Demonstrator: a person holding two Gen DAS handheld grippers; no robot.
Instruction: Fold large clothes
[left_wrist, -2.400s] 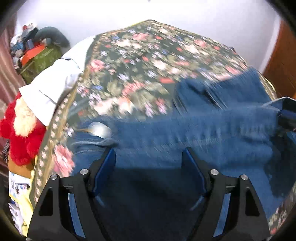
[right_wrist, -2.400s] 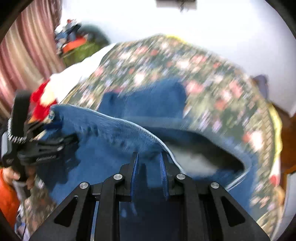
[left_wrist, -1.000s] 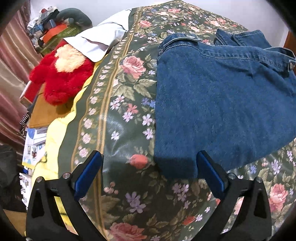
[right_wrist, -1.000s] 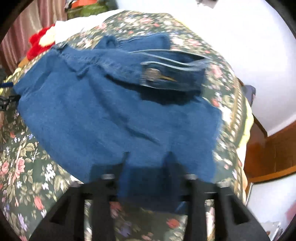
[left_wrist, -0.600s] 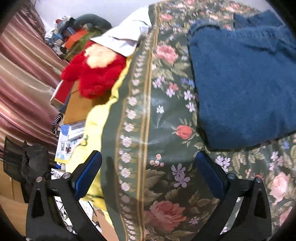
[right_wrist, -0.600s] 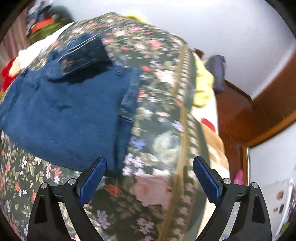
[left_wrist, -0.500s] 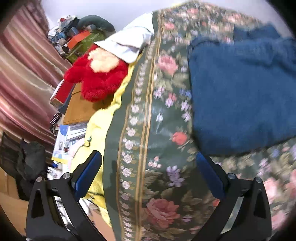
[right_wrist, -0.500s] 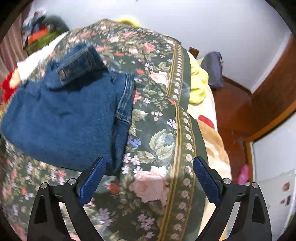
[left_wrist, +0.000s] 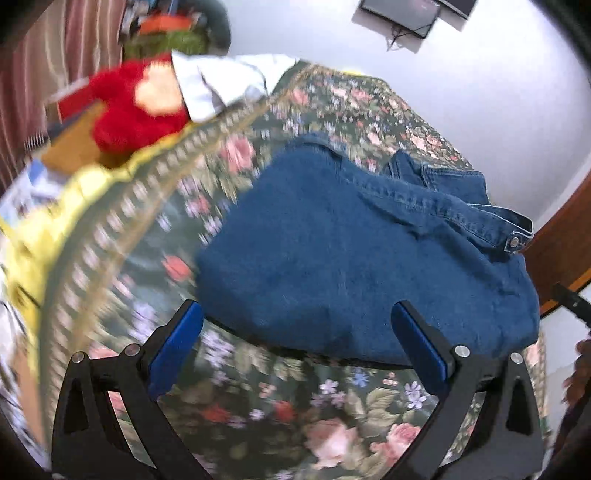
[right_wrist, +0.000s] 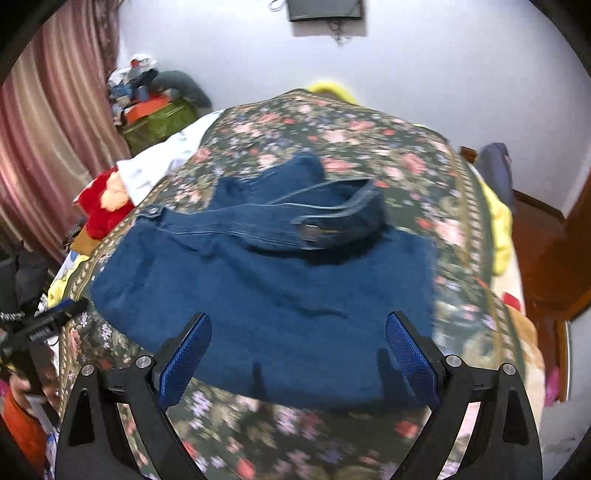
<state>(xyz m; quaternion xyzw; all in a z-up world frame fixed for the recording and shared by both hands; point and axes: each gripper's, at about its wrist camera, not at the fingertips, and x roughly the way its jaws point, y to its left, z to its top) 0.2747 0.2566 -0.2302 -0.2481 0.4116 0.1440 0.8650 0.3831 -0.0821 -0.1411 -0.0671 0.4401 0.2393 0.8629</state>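
Note:
A blue denim garment (left_wrist: 362, 254) lies folded in a rough rectangle on the flowered bedspread (left_wrist: 332, 417). Its waistband with a metal button (left_wrist: 514, 242) lies across the far side. My left gripper (left_wrist: 295, 343) is open and empty, just short of the garment's near edge. In the right wrist view the same garment (right_wrist: 273, 295) lies flat with the waistband (right_wrist: 325, 221) curled on top. My right gripper (right_wrist: 295, 350) is open and empty, over the garment's near edge. The left gripper also shows at the left edge of the right wrist view (right_wrist: 48, 321).
A red plush toy (left_wrist: 136, 107) and a white pillow (left_wrist: 221, 81) lie at the bed's far left. A striped curtain (right_wrist: 48, 147) and piled boxes (right_wrist: 155, 110) stand beyond. A yellow blanket (right_wrist: 498, 221) hangs off the right side over a wooden floor (right_wrist: 546, 251).
Both grippers have let go of the denim and opened wide. Both views swung sideways off the garment and now face it again, with it lying flat on the bed.

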